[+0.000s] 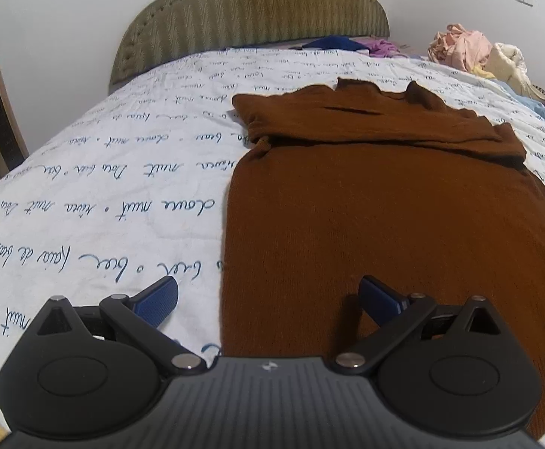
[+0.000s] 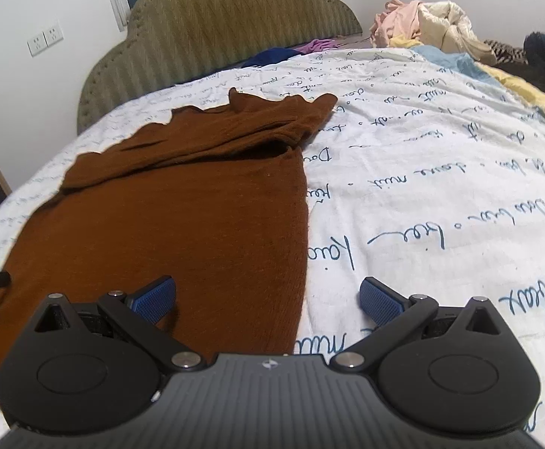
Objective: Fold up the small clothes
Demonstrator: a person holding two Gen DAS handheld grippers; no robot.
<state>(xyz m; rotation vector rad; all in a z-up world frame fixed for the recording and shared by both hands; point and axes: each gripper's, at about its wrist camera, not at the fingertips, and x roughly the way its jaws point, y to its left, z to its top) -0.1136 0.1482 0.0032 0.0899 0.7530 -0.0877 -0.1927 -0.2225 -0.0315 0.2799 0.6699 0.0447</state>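
Observation:
A brown knit sweater (image 1: 384, 224) lies flat on the white bedspread (image 1: 104, 187), with its sleeves folded across the chest at the far end. It also shows in the right wrist view (image 2: 178, 217). My left gripper (image 1: 268, 301) is open and empty over the sweater's near left edge, one blue pad on the bedspread side, the other over the knit. My right gripper (image 2: 268, 297) is open and empty over the sweater's near right edge.
The bedspread (image 2: 440, 187) carries blue script. A padded olive headboard (image 1: 250, 11) stands at the far end. A heap of pink and cream clothes (image 2: 422, 24) lies at the far right, with blue and purple garments (image 1: 332, 43) by the headboard.

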